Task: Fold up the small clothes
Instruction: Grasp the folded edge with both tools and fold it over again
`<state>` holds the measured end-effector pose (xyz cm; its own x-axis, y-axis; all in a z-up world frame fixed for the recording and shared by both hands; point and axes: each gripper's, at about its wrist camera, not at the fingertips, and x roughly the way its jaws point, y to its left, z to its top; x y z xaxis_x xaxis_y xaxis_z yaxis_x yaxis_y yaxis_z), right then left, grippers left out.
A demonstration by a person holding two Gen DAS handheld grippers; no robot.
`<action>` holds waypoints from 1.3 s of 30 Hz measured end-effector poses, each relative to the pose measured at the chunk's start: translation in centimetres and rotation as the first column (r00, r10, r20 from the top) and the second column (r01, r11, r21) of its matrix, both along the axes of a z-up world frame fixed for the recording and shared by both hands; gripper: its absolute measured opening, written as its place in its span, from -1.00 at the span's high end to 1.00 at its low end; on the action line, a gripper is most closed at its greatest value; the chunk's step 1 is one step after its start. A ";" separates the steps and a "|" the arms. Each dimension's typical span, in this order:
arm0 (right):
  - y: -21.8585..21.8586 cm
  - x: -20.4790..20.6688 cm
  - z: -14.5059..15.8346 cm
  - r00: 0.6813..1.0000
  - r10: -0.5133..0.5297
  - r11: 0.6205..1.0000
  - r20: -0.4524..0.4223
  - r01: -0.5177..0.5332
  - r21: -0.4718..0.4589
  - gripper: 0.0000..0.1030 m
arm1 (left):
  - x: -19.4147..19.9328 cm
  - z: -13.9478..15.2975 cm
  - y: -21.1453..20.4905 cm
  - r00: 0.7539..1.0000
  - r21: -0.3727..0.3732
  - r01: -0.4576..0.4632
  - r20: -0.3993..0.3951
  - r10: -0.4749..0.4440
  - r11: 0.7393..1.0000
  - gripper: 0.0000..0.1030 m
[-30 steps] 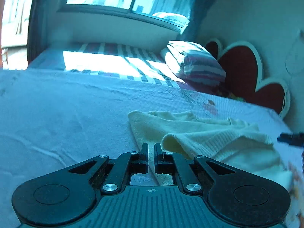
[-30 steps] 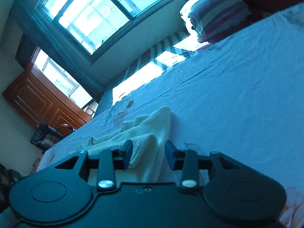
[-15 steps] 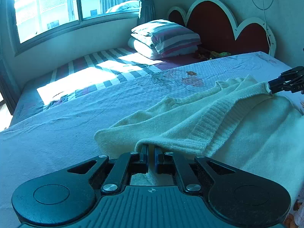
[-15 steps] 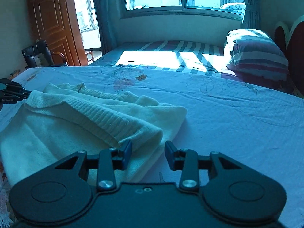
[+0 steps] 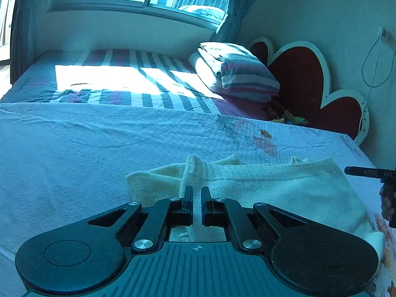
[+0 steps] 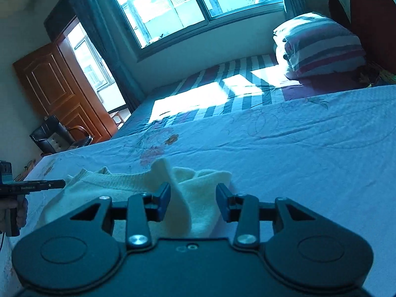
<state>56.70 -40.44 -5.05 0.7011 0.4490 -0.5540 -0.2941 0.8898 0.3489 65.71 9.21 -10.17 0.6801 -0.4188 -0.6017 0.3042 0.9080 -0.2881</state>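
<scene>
A small cream knit sweater [image 5: 284, 188] lies folded over on the blue bedspread [image 5: 86, 153]. My left gripper [image 5: 197, 195] is nearly shut, pinching a ribbed fold of the sweater between its fingers. My right gripper [image 6: 193, 195] is open, with a raised flap of the sweater [image 6: 183, 198] standing between its jaws, untouched by the right finger. The right gripper's tips show at the right edge of the left wrist view [image 5: 361, 172]; the left gripper's tips show at the left edge of the right wrist view [image 6: 47, 185].
A striped pillow [image 5: 235, 71] and a red heart-shaped headboard [image 5: 309, 81] stand at the head of the bed. A window [image 6: 188, 2] is behind the bed. A wooden wardrobe [image 6: 57, 89] and a black chair [image 6: 54, 136] stand beyond the foot.
The sweater's lifted edge has come down and now lies flatter on the bed. Both grippers have lowered toward the bedspread; the right one remains open.
</scene>
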 end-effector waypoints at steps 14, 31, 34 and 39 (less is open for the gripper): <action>3.3 2.1 -1.4 0.997 0.064 0.996 -0.046 -0.067 -0.062 0.55 | 2.5 -0.2 -2.1 0.997 0.075 0.068 -0.029 -0.066 0.995 0.94; 2.9 2.8 -1.4 0.998 0.049 0.998 -0.027 -0.050 -0.038 0.52 | 4.9 0.5 -2.7 0.994 0.117 0.112 -0.011 -0.112 0.987 -0.41; 3.0 2.9 -1.5 0.998 0.057 0.997 -0.028 -0.059 -0.049 0.54 | 5.8 -0.2 -3.3 0.987 0.146 0.154 -0.067 -0.145 0.977 -0.11; 3.5 3.1 -1.4 0.998 0.068 0.995 -0.009 -0.069 -0.076 0.55 | 5.8 0.2 -3.2 0.989 0.087 0.149 -0.038 -0.146 0.985 0.94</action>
